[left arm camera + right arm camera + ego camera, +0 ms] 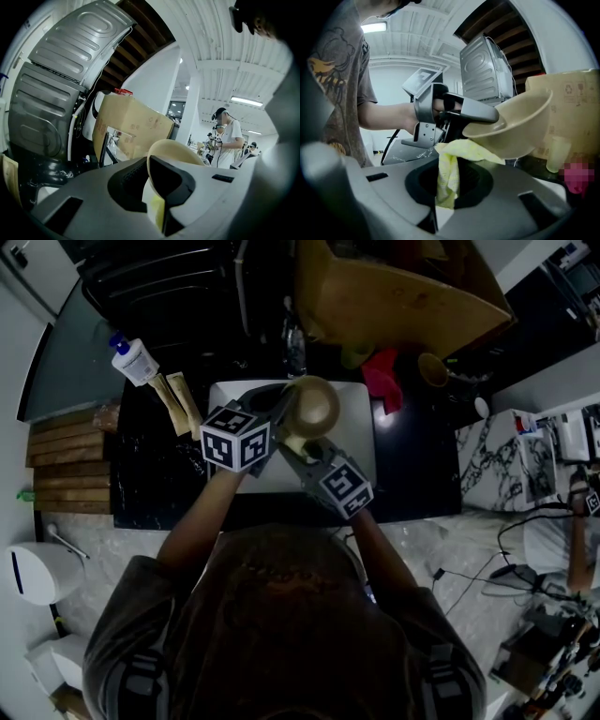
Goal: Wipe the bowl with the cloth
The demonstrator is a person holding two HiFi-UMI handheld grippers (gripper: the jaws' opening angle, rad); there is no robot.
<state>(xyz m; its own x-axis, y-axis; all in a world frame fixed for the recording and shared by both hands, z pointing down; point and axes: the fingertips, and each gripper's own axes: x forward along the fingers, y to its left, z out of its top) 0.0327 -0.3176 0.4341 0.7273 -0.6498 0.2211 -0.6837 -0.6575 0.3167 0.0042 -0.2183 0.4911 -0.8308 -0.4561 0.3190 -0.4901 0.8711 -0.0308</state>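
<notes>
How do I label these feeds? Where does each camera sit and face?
Head view: on the person's head, facing steeply down at the bowl; both forearms, left gripper and right gripper show.
Left gripper view: on the left gripper, facing along its jaws, shut on the bowl's rim; its own jaws show.
Right gripper view: on the right gripper, facing up along jaws shut on the cloth; shirt and left forearm show.
Shared: all three show the bowl.

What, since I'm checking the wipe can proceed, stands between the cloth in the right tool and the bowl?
Nothing visible. The right tool is shut on the yellow cloth, whose upper end seems to touch the underside of the bowl; the left tool grips that bowl by its rim.
</notes>
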